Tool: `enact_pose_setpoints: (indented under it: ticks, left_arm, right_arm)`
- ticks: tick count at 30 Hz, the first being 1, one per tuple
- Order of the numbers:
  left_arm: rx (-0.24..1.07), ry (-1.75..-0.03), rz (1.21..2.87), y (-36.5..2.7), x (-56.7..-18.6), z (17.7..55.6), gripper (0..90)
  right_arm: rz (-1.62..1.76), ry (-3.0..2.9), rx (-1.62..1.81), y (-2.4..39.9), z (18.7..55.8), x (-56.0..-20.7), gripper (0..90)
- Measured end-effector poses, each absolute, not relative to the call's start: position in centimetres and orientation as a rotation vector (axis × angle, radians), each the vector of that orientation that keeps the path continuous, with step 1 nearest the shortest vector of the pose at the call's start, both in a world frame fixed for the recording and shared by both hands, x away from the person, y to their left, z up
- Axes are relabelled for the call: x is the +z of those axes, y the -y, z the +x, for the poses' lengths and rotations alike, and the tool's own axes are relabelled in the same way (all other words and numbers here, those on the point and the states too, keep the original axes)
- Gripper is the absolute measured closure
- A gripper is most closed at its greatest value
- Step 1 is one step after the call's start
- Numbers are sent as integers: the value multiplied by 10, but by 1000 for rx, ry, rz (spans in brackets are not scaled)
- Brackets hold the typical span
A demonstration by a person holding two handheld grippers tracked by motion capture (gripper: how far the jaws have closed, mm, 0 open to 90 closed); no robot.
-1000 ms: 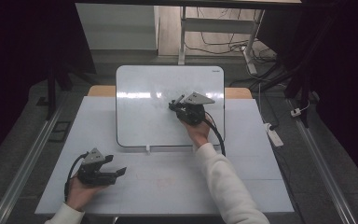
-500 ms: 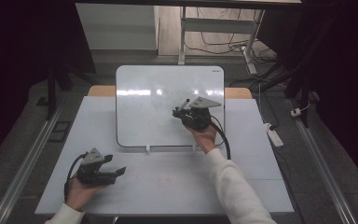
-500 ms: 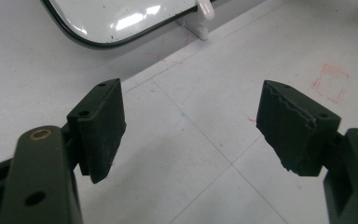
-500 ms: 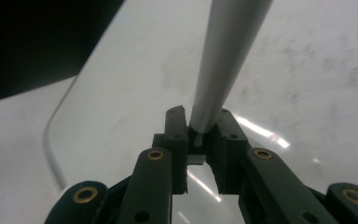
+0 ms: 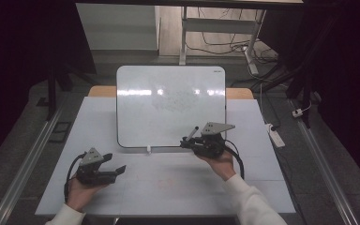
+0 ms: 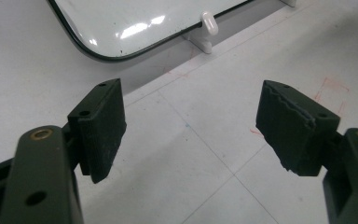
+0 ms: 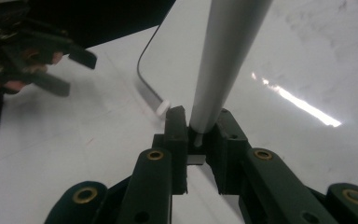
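Right gripper view showed right gripper [image 7: 199, 140] clamped on one pen [image 7: 223, 56]; high view, one whiteboard [image 5: 168, 108] at 12 o'clock; left gripper [image 6: 191, 126] gaped empty.

We note a white desk [image 5: 262, 187] of tiled panels, with faint red marks on its surface in the left gripper view. A power strip [image 5: 275, 135] lies on the floor just off its right edge, and metal rails [image 5: 328, 173] run along both sides. Beyond the far edge stand a table frame [image 5: 215, 28] and loose cables [image 5: 225, 47].
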State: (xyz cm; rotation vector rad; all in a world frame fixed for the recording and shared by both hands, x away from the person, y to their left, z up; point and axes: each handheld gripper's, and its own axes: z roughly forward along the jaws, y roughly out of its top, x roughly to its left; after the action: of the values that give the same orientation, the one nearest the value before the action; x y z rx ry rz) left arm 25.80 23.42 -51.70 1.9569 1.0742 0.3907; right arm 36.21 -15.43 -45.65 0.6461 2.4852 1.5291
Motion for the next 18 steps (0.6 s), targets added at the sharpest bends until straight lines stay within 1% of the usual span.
enact_pose_setpoints:
  ticks: [6, 18]
  left_arm:
    - [400, -1076, 1946, -235, -516, 257, 247]
    - [430, -1040, 1923, -235, -512, 253, 256]
  right_arm:
    - [670, -2517, 1533, 159, 356, -465, 775]
    - [622, -2600, 1506, 144, 349, -472, 774]
